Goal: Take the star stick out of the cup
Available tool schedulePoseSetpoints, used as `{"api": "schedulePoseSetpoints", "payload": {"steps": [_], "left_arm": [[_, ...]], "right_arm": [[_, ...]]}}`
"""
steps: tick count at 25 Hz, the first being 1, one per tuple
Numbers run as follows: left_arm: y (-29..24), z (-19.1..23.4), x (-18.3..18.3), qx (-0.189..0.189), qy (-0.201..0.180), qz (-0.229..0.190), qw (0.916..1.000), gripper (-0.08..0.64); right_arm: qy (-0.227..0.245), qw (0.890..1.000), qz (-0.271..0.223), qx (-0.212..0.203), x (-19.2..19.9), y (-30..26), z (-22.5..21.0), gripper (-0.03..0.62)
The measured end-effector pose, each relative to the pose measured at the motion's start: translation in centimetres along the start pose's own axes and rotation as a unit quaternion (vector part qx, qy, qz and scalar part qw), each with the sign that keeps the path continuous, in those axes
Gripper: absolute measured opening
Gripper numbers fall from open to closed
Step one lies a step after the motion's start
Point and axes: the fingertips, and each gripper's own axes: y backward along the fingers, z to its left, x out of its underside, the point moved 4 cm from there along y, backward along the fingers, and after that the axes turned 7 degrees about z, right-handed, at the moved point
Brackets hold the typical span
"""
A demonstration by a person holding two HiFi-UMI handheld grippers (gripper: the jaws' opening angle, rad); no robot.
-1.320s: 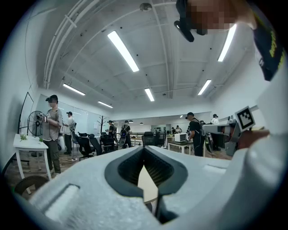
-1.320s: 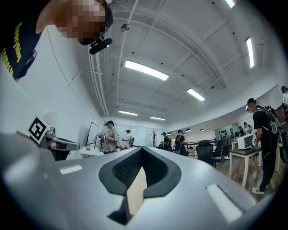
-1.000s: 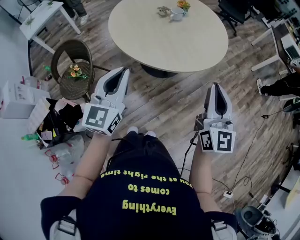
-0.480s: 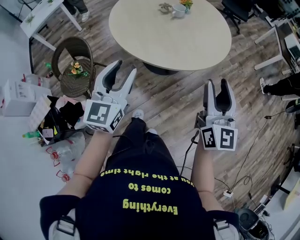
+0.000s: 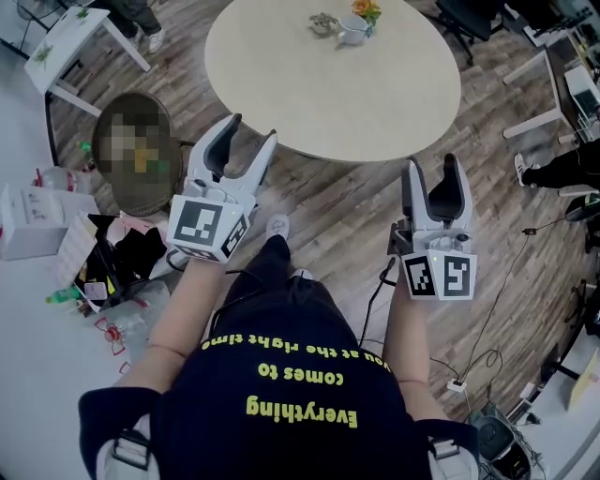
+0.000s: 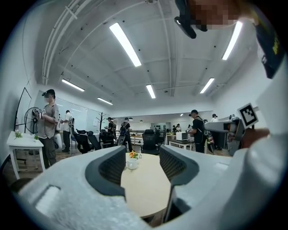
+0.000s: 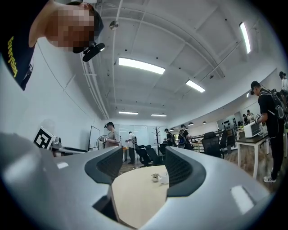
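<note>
A white cup (image 5: 353, 29) with an orange flower (image 5: 366, 9) stands at the far side of the round beige table (image 5: 328, 89). It also shows as the cup (image 6: 132, 164) and the cup (image 7: 164, 179), small and distant. The star stick is too small to tell apart. My left gripper (image 5: 249, 131) is held over the floor short of the table's near edge. Its jaws have just been opening and nothing is between them. My right gripper (image 5: 431, 165) is also short of the table, and its jaws have just been opening on nothing. Both point level at the table.
A small ornament (image 5: 323, 22) sits beside the cup. A wicker chair (image 5: 141, 150) and a heap of bags and boxes (image 5: 66, 244) are at the left, with a white side table (image 5: 70, 42) beyond. Cables (image 5: 487, 328) trail on the floor at the right. Several people stand at the room's far end.
Both grippers went from shut to open. The person and both grippers moved forward toward the table, whose near edge is now closer to the fingertips.
</note>
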Motion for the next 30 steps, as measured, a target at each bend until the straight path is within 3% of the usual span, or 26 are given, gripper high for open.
{"api": "schedulePoseSetpoints", "payload": {"steps": [11,21,30], "left_arm": [[-9.9,9.5,-2.3,0.027,-0.002,-0.010,0.9996,0.239],[-14.5,13.6,-1.2,0.040,0.008,0.006,0.9992,0.240],[-19.5,15.4,-1.1,0.003,0.016,0.017,0.9997,0.241]], "right_arm": [[0.005,0.999,0.000,0.039,-0.8,-11.7,-1.1,0.282],[0.001,0.997,0.011,0.077,-0.2,-16.2,-2.9,0.281],[-0.001,0.999,0.018,0.045,0.5,-22.8,-6.9,0.282]]}}
